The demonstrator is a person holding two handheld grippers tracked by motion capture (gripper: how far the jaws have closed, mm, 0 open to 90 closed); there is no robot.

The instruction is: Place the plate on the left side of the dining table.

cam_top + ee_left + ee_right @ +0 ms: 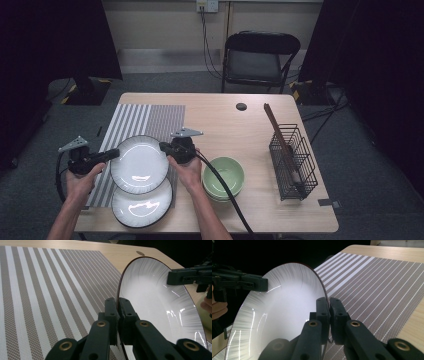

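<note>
A white plate (pixel 139 165) with a dark rim is held over the striped placemat (pixel 150 117) by both grippers. My left gripper (pixel 114 153) is shut on its left rim, and my right gripper (pixel 164 147) is shut on its right rim. In the left gripper view the jaws (pixel 117 301) pinch the plate's (pixel 155 302) edge, with the other gripper (pixel 176 277) on the far rim. The right gripper view shows the same: its gripper (pixel 329 302) clamps the plate (pixel 287 310), and the left gripper (pixel 260 283) is opposite. A second white plate (pixel 142 206) lies below it near the table's front edge.
Stacked green bowls (pixel 223 176) sit just right of my right hand. A black wire basket (pixel 292 161) with brown sticks (pixel 278 134) stands at the right. A black chair (pixel 260 55) is behind the table. A cable trails from the right gripper across the front.
</note>
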